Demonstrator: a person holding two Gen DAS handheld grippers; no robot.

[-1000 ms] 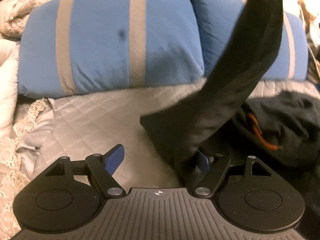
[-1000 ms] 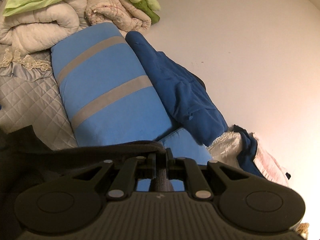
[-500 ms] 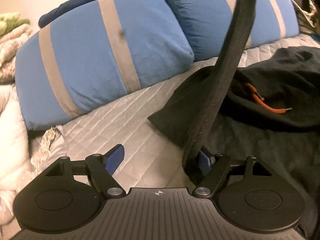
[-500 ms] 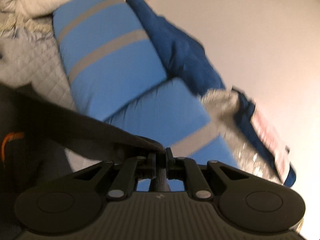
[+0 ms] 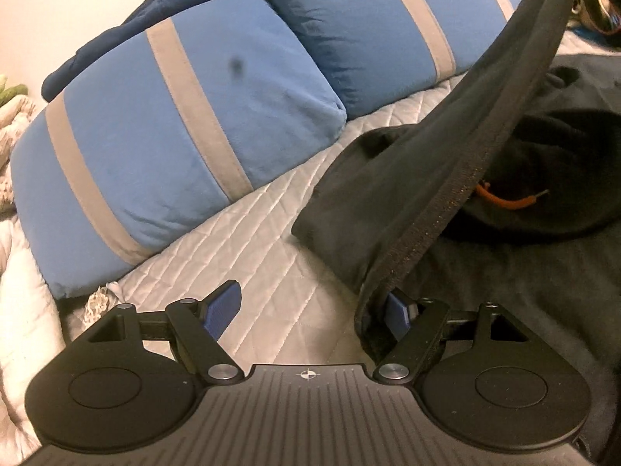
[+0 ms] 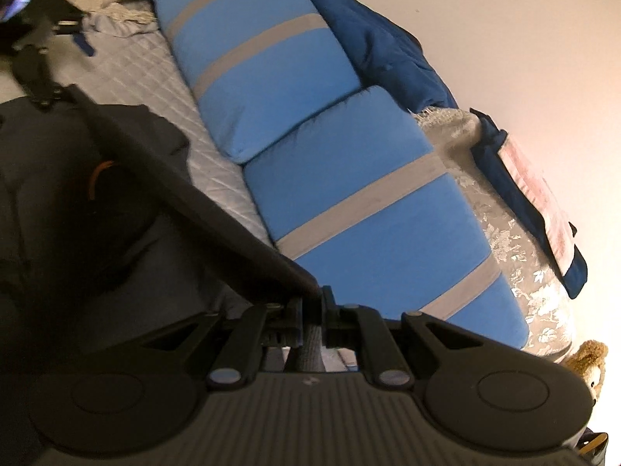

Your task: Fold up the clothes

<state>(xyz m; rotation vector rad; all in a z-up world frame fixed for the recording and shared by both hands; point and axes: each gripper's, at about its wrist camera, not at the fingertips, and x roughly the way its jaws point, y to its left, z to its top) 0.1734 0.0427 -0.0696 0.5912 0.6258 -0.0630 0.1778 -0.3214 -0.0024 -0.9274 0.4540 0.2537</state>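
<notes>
The right gripper (image 6: 310, 310) was clamped on a taut black garment (image 5: 458, 163) whose hem draped over one finger of the wide-apart left gripper (image 5: 314, 306).

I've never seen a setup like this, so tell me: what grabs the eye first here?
First, the black garment, pulled into a taut band between the two tools: the right hand-held gripper is shut on one end, while the other end drapes over one finger of the open left hand-held gripper. Behind it, two blue pillows with grey stripes lie along the quilted bed.
</notes>
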